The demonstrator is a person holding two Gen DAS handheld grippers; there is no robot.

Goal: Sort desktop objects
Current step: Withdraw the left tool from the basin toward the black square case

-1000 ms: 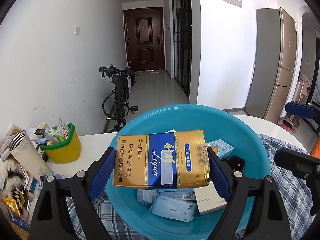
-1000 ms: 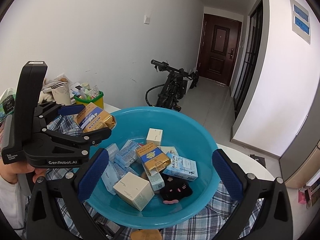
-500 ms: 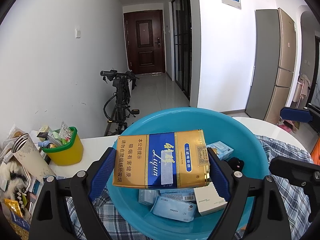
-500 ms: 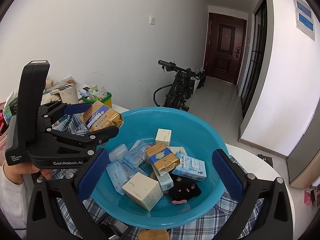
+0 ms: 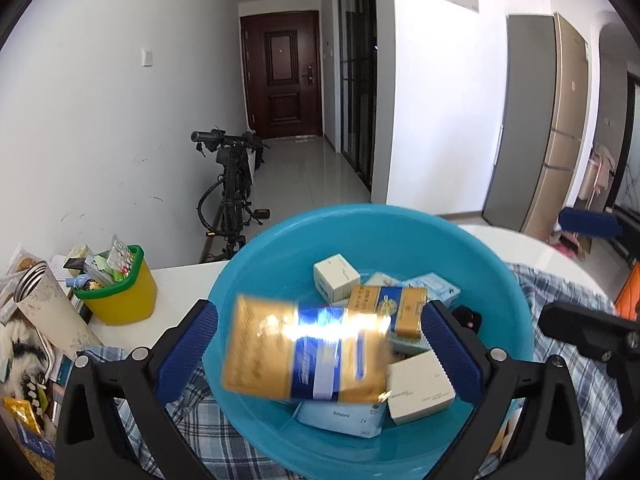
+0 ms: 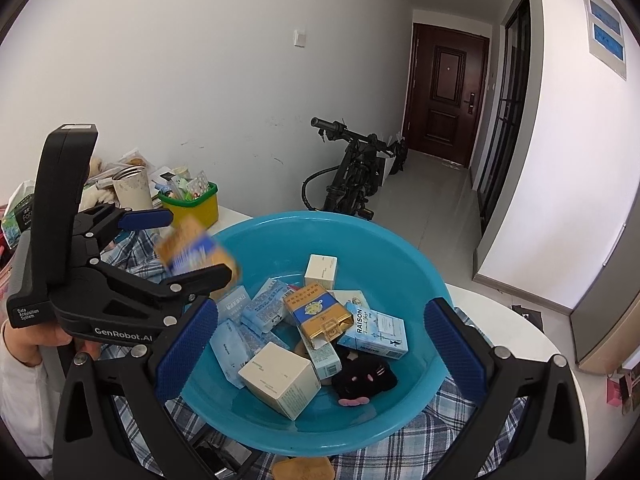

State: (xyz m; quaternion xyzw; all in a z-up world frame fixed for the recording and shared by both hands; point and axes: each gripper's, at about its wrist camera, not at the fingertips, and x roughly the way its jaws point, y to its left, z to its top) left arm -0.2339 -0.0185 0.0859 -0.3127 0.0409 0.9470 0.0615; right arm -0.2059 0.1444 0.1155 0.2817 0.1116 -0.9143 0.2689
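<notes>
A gold and blue cigarette carton (image 5: pixel 308 354) is blurred and falling free between the open jaws of my left gripper (image 5: pixel 320 344), over the blue basin (image 5: pixel 400 232). In the right wrist view the carton (image 6: pixel 192 252) hangs at the basin's left rim (image 6: pixel 280 220), beside the left gripper (image 6: pixel 192 248). My right gripper (image 6: pixel 320 344) is open and empty above the basin's near side. Several small boxes lie in the basin, among them a gold and blue pack (image 6: pixel 320 314) and a cream box (image 6: pixel 280 378).
A yellow and green pot (image 5: pixel 116 292) of small items and a metal-rimmed cup (image 5: pixel 48 312) stand at the left. A plaid cloth (image 6: pixel 460 432) lies under the basin. A black plush toy (image 6: pixel 360 376) lies in the basin. A bicycle leans on the wall behind.
My left gripper has opened and let go of the gold and blue carton, which now drops toward the basin. The right gripper has stayed open.
</notes>
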